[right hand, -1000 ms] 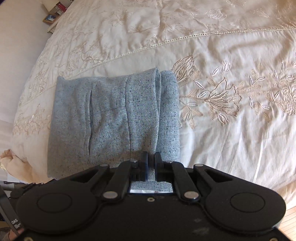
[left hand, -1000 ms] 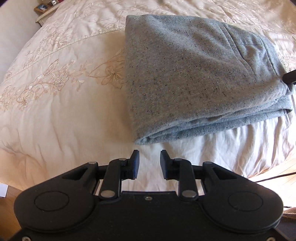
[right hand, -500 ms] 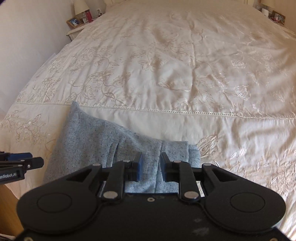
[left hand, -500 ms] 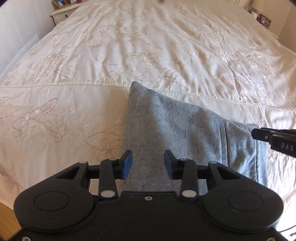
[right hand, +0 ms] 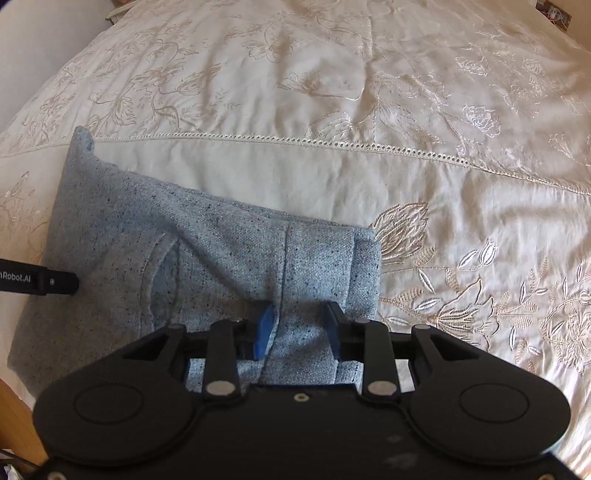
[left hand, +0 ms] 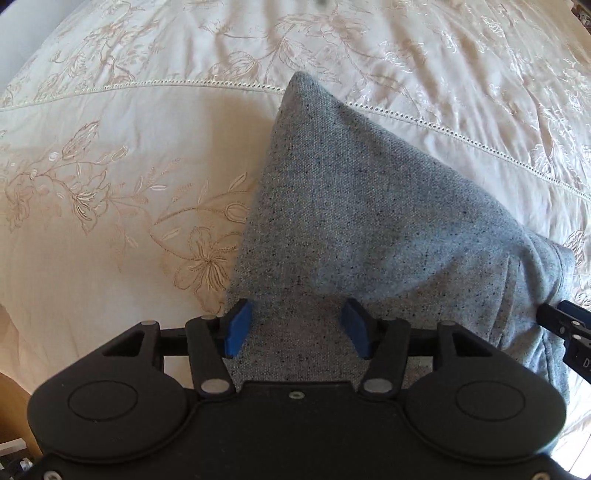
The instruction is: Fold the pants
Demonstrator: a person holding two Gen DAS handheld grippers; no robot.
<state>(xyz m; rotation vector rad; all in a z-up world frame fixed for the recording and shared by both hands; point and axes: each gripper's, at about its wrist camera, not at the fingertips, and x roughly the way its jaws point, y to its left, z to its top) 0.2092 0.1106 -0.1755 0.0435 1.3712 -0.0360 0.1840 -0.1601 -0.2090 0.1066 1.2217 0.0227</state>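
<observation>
The grey speckled pants (left hand: pixel 362 221) lie folded into a thick bundle on the bed. My left gripper (left hand: pixel 298 328) hovers over the bundle's near left part, pointing steeply down. Its jaws are opening, and its blue pads (left hand: pixel 238 326) stand apart with cloth showing below them, unpinched. My right gripper (right hand: pixel 299 328) is above the pants (right hand: pixel 207 258) near the folded right edge. Its jaws are opening too, with a seam of the cloth running between them but not clamped. Each view catches a finger of the other gripper: the right gripper (left hand: pixel 561 323) and the left gripper (right hand: pixel 40 281).
A cream bedspread (right hand: pixel 406 110) with floral embroidery and a lace seam (right hand: pixel 295 142) covers the bed far beyond the pants. The bed's edge and the wooden floor (left hand: pixel 14 406) lie at the lower left. Small items sit on furniture at the far top right (right hand: pixel 550 14).
The right gripper was shut on the pants' near edge and has let go, its jaws spreading. The left gripper moved from beside the bundle to over it and widened.
</observation>
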